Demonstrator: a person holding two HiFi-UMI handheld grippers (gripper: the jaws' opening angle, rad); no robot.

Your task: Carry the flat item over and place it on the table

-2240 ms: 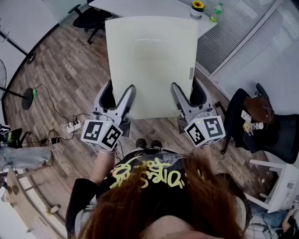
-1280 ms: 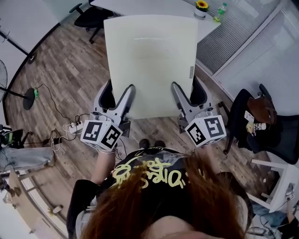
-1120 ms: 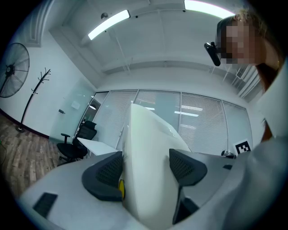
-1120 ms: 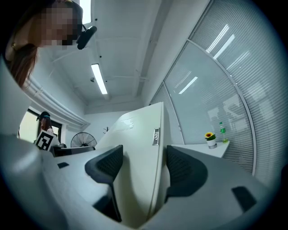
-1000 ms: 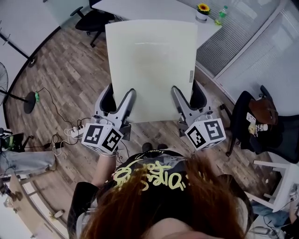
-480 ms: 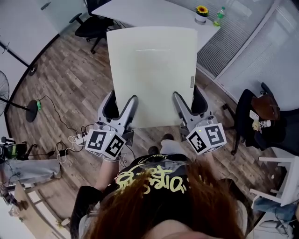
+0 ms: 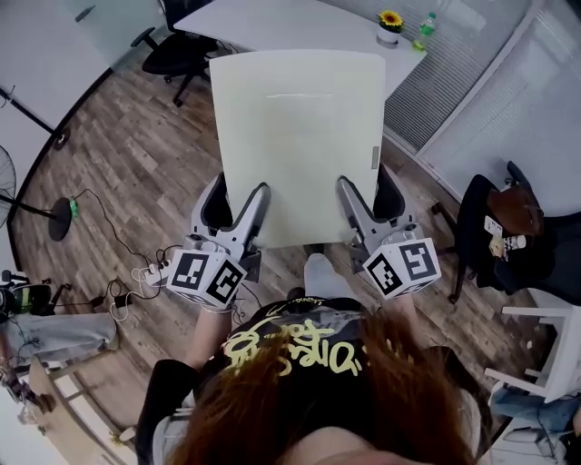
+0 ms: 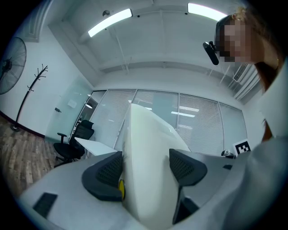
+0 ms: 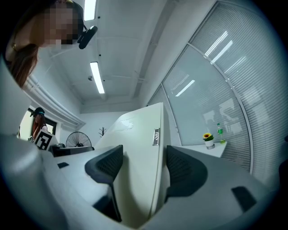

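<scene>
A large pale cream flat board [image 7: 295, 136] is held level above the wooden floor, its far edge toward the white table [image 7: 290, 23]. My left gripper [image 7: 238, 202] is shut on the board's near left edge, and my right gripper [image 7: 360, 198] is shut on its near right edge. In the left gripper view the board [image 8: 146, 166] fills the gap between both dark pads [image 8: 104, 171]. In the right gripper view the board [image 9: 137, 152], with a small label on its edge, sits between the pads [image 9: 182, 168]; the table [image 9: 211, 150] lies beyond it.
A potted sunflower [image 7: 390, 18] and a green bottle [image 7: 424, 23] stand on the table's far right corner. A black office chair [image 7: 177, 36] stands left of the table. Another chair [image 7: 508, 236] holding a bag is at right. Cables and a power strip [image 7: 150, 268] lie on the floor at left.
The person has walked forward with the board, so the table has come nearer and more of its top shows. A foot now shows under the board's near edge. Both grips are unchanged.
</scene>
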